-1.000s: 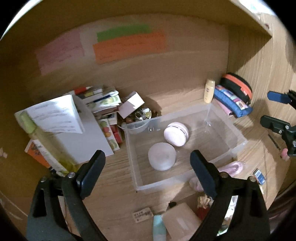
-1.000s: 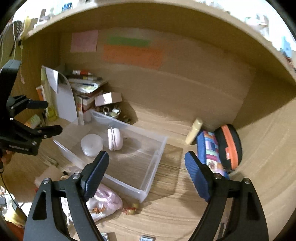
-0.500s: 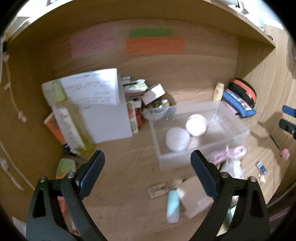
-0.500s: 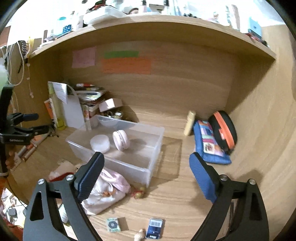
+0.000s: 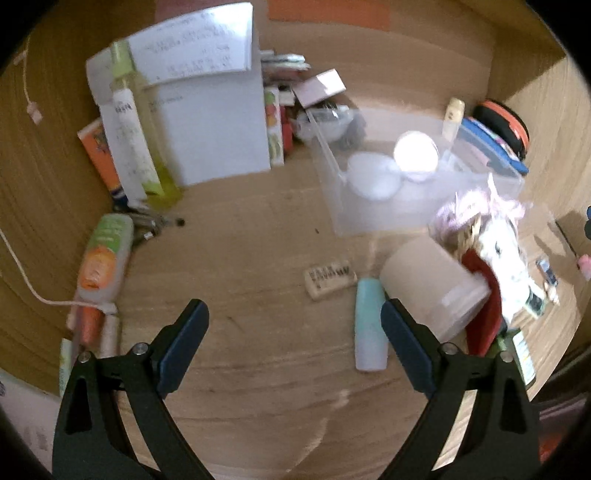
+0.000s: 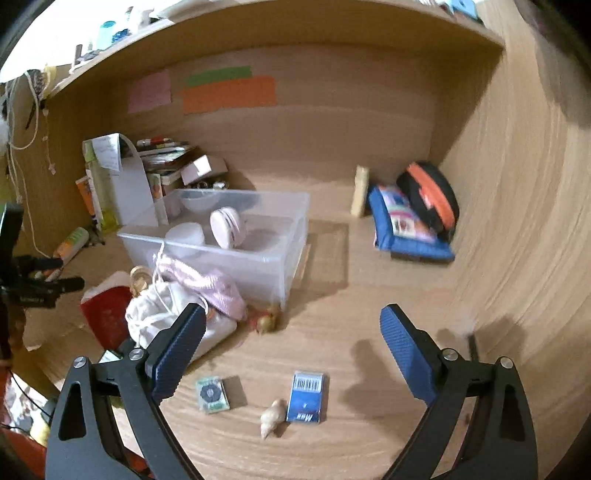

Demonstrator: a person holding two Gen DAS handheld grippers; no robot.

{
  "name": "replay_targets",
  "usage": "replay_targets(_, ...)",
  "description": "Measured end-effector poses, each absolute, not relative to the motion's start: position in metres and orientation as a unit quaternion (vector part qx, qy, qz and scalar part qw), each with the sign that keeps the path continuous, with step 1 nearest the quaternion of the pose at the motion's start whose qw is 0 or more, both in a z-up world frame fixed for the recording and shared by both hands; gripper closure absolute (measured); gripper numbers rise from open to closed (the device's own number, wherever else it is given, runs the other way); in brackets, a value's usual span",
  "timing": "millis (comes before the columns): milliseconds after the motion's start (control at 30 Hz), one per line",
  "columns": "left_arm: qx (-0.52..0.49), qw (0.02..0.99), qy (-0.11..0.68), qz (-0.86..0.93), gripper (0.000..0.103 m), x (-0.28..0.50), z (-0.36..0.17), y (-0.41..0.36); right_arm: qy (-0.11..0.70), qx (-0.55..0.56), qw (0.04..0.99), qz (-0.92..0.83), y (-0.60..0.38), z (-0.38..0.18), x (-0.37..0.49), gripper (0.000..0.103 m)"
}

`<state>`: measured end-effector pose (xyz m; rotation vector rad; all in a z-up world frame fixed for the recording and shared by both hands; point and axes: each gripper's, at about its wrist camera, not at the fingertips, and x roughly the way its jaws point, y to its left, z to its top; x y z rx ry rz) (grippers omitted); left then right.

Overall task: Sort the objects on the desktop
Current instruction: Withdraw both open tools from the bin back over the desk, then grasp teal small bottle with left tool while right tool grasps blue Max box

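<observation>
My left view is smeared all over: the print on the white paper sheet (image 5: 207,40) is unreadable, and so is the label on the tall green bottle (image 5: 136,125). The orange note (image 5: 328,13) gets chopped by the top edge. The red thing (image 5: 484,295) is half buried under the beige tub (image 5: 428,280) and the white cloth bundle (image 5: 502,251). On my right view, the little pale lump (image 6: 273,417) beside the blue card (image 6: 306,397) is too small to name. My left gripper (image 6: 33,284) is cut off at the left edge.
</observation>
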<state>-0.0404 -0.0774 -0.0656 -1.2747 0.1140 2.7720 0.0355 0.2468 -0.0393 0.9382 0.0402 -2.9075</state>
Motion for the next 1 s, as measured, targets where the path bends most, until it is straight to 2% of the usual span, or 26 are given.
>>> replay_targets(300,-0.440,0.059,0.063,0.894,0.008,-0.041,-0.088,-0.060,-0.025,0.368,0.000,-0.930,0.277,-0.084,0.027,0.009)
replay_targets(467,-0.443,0.058,0.067,0.892,0.008,-0.043,-0.096,-0.054,-0.014,0.386,-0.002,-0.922,0.282,-0.098,0.023,0.010)
replay_targets(633,-0.444,0.056,0.075,0.891,0.008,-0.047,-0.100,-0.048,0.005,0.398,0.013,-0.917,0.276,-0.106,0.019,0.029)
replay_targets(800,-0.438,0.040,0.090,0.894,0.008,-0.047,-0.103,-0.045,0.012,0.417,0.025,-0.908,0.276,-0.113,0.008,0.042)
replay_targets(900,-0.432,0.035,0.098,0.896,0.009,-0.048,-0.104,-0.043,0.017,0.425,0.034,-0.905,0.275,-0.116,0.005,0.045)
replay_targets(1000,-0.428,0.037,0.103,0.897,0.016,-0.048,-0.106,-0.042,0.032,0.423,0.031,-0.905,0.271,-0.118,0.003,0.046)
